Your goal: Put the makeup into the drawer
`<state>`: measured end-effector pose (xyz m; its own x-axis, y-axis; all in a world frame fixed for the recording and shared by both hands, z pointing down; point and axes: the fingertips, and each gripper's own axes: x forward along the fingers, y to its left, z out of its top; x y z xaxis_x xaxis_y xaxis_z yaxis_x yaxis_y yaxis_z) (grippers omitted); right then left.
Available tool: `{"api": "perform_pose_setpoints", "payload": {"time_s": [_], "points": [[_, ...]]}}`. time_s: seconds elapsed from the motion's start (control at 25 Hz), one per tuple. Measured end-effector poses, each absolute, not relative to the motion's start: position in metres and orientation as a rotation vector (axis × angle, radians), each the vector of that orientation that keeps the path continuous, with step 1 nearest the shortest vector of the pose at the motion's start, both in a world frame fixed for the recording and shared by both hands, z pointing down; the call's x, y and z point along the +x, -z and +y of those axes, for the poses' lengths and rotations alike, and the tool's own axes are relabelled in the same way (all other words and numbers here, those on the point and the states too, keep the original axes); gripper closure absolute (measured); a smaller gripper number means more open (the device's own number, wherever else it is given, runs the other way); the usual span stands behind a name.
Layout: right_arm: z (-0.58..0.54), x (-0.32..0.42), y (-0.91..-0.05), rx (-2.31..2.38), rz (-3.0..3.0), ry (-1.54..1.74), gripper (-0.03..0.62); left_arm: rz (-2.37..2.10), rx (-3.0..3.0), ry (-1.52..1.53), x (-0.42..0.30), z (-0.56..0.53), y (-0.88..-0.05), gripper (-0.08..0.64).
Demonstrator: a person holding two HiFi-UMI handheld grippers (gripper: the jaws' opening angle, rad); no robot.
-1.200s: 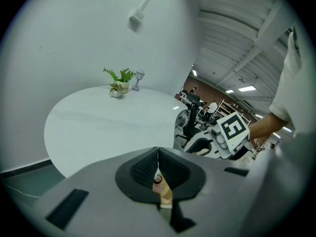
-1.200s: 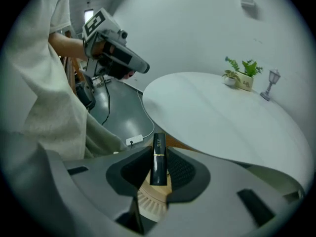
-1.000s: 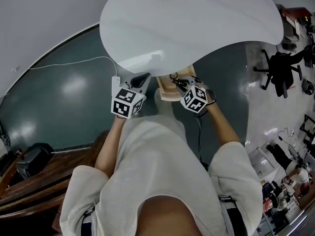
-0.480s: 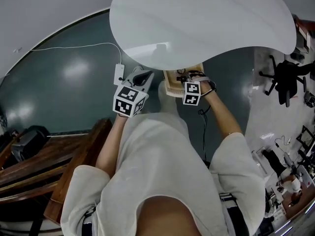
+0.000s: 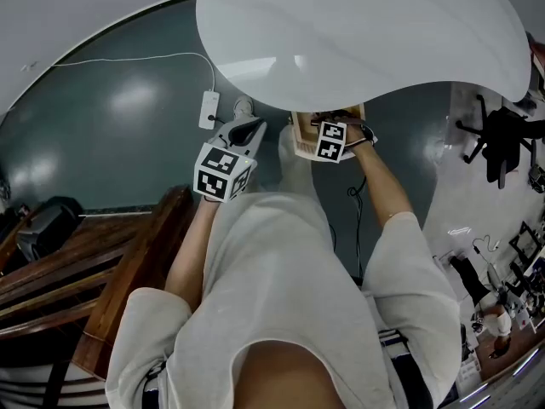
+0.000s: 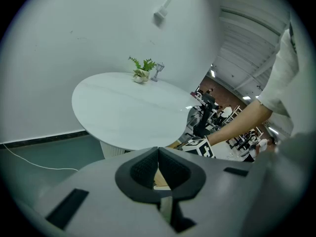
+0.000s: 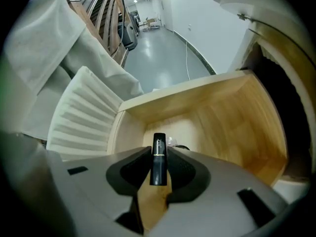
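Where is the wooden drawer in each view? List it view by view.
Head view: drawer peeks from under the white table, centre.
Left gripper view: tan sliver below the table's near rim.
Right gripper view: open, filling the centre.
Shared landmark: the white table.

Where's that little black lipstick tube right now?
In the right gripper view, the lipstick is clamped between the fingers of the right gripper, over the open wooden drawer beneath the white table.

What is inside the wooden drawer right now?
Mostly bare wood shows inside the drawer. The right gripper holds a black lipstick over it. A small object peeks out behind the lipstick, unidentifiable; the gripper covers the drawer's near floor.
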<state>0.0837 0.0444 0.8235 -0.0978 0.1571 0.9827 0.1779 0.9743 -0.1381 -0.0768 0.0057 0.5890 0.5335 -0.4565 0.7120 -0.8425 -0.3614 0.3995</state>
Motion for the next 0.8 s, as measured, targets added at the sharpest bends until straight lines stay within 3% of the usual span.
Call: {"api": "perform_pose_setpoints", "payload": {"time_s": [0.64,0.8], "points": [[0.039,0.086,-0.855,-0.246,-1.628,-0.023,0.492,-1.072,1.924,-0.639,-0.094,0.023,-0.607,0.549],[0.04,0.086,-0.853,-0.251,-1.631,-0.022,0.451,-1.065,1.922,-0.637,-0.09,0.023,-0.606,0.549]]}}
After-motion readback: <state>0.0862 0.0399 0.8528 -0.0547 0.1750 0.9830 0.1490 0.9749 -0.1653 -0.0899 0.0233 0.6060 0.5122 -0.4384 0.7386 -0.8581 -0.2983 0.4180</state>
